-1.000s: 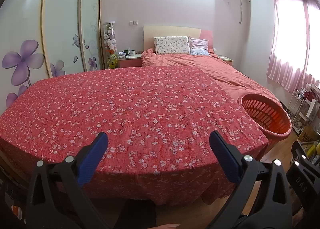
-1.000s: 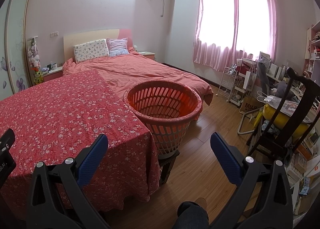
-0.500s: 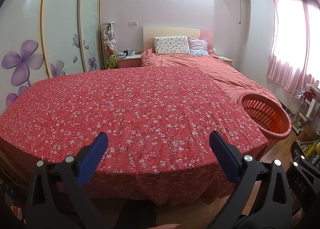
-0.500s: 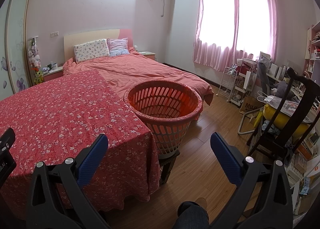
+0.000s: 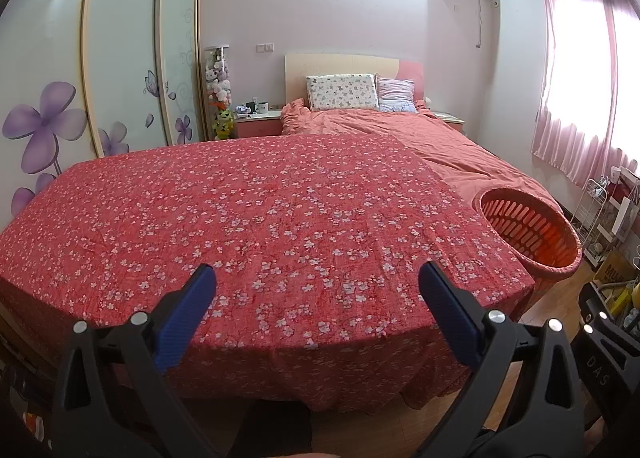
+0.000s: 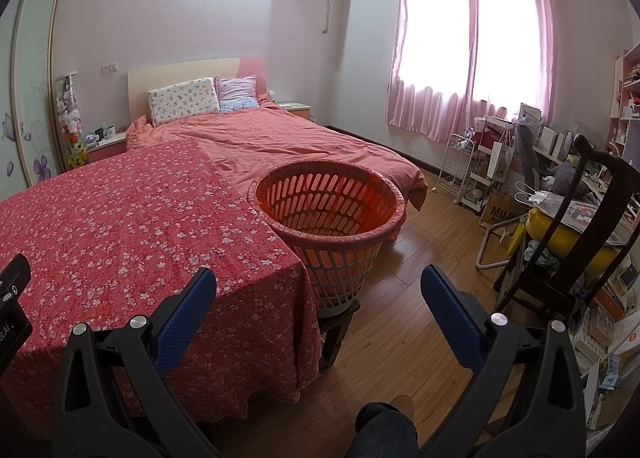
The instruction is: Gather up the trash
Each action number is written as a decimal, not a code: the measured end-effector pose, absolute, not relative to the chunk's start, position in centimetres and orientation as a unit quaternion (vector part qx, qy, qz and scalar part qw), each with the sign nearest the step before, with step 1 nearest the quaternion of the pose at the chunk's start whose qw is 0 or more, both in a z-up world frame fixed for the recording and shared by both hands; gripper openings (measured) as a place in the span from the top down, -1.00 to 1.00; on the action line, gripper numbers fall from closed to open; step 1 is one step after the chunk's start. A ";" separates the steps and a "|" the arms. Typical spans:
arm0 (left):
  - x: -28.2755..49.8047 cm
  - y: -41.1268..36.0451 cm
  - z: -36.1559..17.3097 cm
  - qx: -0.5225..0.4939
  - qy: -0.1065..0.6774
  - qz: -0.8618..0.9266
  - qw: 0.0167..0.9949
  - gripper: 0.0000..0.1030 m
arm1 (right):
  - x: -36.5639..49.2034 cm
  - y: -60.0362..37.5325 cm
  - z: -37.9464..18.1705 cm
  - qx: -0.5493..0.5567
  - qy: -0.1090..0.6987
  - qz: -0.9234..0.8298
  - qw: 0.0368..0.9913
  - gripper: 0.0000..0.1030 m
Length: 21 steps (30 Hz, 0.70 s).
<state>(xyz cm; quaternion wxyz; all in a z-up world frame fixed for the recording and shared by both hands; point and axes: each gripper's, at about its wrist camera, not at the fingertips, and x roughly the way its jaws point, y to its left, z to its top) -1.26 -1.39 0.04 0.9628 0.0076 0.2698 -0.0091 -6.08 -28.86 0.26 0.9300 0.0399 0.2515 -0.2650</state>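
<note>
Over the tablecloth (image 5: pixel 280 217), tongs (image 5: pixel 316 290) spread wide

Each tool (image 5: pixel 316 290) has black arms, blue pads, silver screws

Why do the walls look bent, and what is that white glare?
Left wrist view: the fisheye lens bows the wardrobe doors; the ceiling light blows out white. Right wrist view: the window glares through the pink curtains, and the picture's corners go black.

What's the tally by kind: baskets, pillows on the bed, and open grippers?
Orange slotted plastic laundry basket: 1
Pillows, one floral white pillow and one striped pink pillow: 2
Open grippers, left gripper and right gripper: 2
Total: 5
</note>
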 end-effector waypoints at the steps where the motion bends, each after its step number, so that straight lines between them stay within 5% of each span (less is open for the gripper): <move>1: -1.2 -1.4 0.0 0.008 0.270 -0.009 0.963 -0.92 | -6.1 -28.9 0.3 0.040 0.252 -0.265 0.930 -0.96; 21: -1.2 -1.6 0.2 0.009 0.269 -0.011 0.963 -0.92 | -6.1 -28.9 0.3 0.040 0.251 -0.265 0.930 -0.96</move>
